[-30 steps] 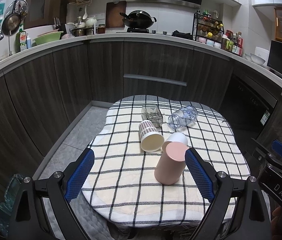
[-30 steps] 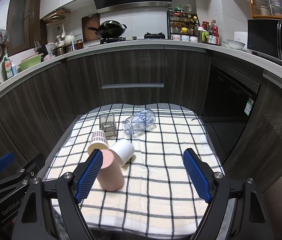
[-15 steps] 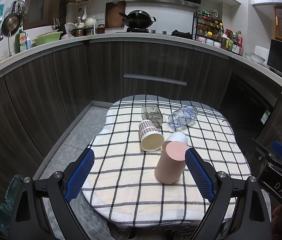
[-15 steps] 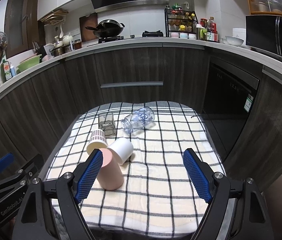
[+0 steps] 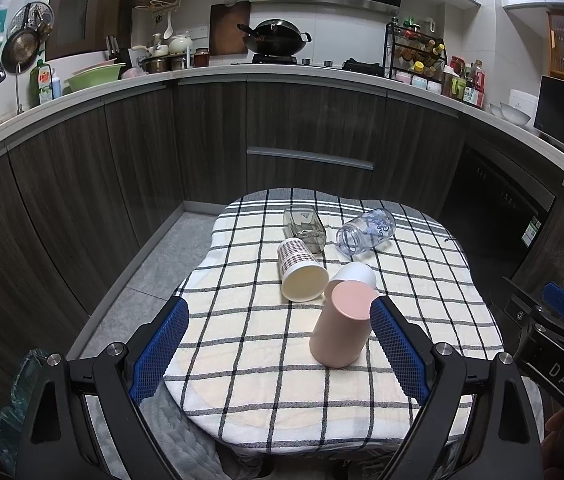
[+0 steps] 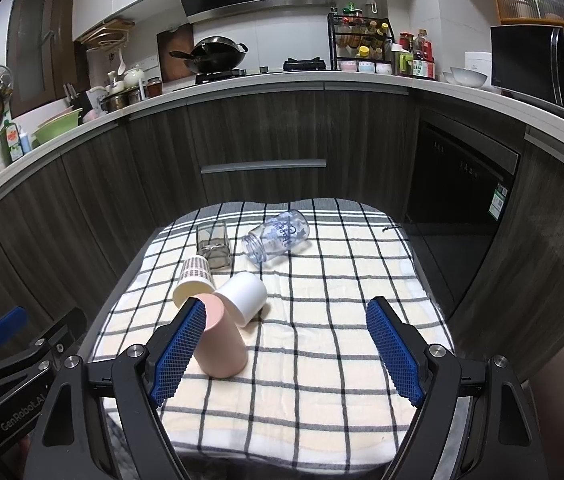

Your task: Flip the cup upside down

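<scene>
From the left wrist view, the left tool (image 5: 278, 344) hangs over the near edge of the tabletop (image 5: 242, 384), which is covered by a checked cloth, its two blue pads spread wide apart with nothing between them. The pink cup (image 5: 342, 326) stands upside down, closed base upward, just inside the right pad and a little ahead of it; whether it touches the pad cannot be told. Just beyond it a white cup (image 5: 356, 274) lies on its side, and left of that a patterned paper cup (image 5: 302, 270) lies with its mouth toward the tool. Farther ahead lie a grey glass (image 5: 305, 227) and a clear bottle (image 5: 366, 231), both tipped over.

From the right wrist view, the right tool (image 6: 288, 354) is also spread wide and holds nothing. The pink cup (image 6: 220, 338) sits by its left pad, partly hidden behind it, mouth down on the cloth. The white cup (image 6: 244, 294) leans against it just ahead. The left tool (image 6: 22, 364) shows at the lower left edge.
</scene>
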A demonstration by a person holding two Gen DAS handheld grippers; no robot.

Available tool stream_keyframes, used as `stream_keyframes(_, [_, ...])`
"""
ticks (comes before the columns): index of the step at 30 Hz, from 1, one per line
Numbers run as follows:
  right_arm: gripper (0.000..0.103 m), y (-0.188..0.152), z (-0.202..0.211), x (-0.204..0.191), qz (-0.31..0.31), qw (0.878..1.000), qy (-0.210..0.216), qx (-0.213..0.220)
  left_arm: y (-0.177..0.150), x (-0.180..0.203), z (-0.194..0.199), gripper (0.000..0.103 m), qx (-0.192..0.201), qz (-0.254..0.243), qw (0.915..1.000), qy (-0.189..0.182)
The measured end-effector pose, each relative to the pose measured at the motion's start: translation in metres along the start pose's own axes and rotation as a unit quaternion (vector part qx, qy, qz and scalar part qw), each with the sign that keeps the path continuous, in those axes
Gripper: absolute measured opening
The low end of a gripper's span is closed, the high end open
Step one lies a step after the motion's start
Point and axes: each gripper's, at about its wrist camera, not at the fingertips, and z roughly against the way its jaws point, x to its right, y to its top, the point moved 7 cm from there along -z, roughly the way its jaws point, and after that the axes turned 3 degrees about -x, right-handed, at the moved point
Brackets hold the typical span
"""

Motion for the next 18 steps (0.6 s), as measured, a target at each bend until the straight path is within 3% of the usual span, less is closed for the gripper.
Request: stream_keyframes(18, [0.082, -0.0010, -0.0017, -0.0003, -0.001, 1.000, 0.000, -0.001, -0.0052, -0.0042, -0.0065, 0.093, -0.018, 0.004, 0.9998, -0.002])
